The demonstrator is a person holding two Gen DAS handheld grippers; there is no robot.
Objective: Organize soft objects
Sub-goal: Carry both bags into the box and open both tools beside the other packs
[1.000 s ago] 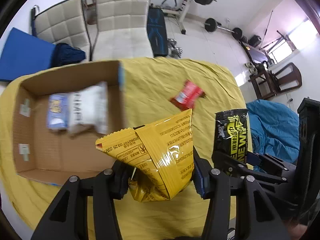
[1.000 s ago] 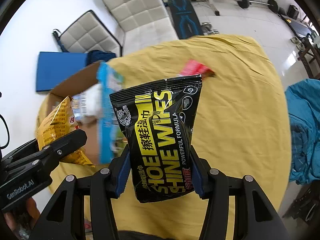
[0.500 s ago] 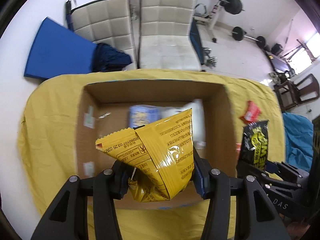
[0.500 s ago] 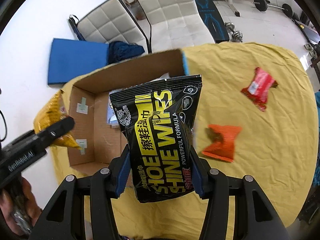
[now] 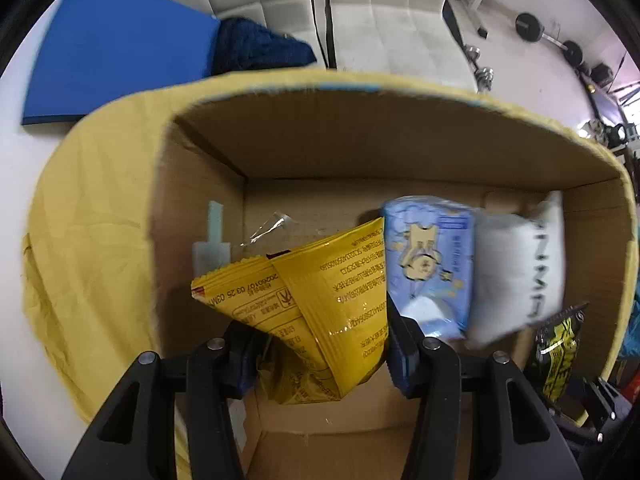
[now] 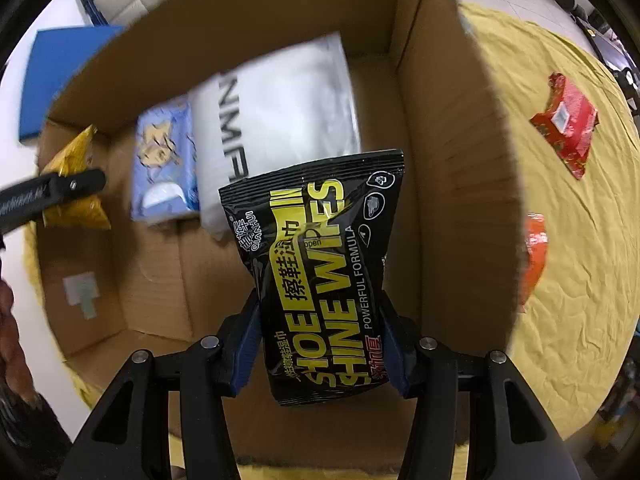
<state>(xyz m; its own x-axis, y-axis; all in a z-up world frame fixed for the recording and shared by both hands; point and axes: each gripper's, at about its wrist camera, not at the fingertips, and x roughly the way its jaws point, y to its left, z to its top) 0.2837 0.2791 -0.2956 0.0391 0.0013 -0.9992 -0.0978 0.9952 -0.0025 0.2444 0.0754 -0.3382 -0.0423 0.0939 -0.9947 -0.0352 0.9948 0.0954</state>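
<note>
My left gripper is shut on a yellow snack packet and holds it inside the open cardboard box, over its left half. My right gripper is shut on a black shoe-wipes pack and holds it inside the box near its right wall. A light blue tissue pack and a white wipes pack lie on the box floor; both also show in the right wrist view, blue and white.
The box stands on a yellow cloth. A red packet and an orange packet lie on the cloth right of the box. White chairs and a blue mat are beyond the table.
Both grippers have moved left and down from above the table into the box, each still holding its packet. The box now fills both views.
</note>
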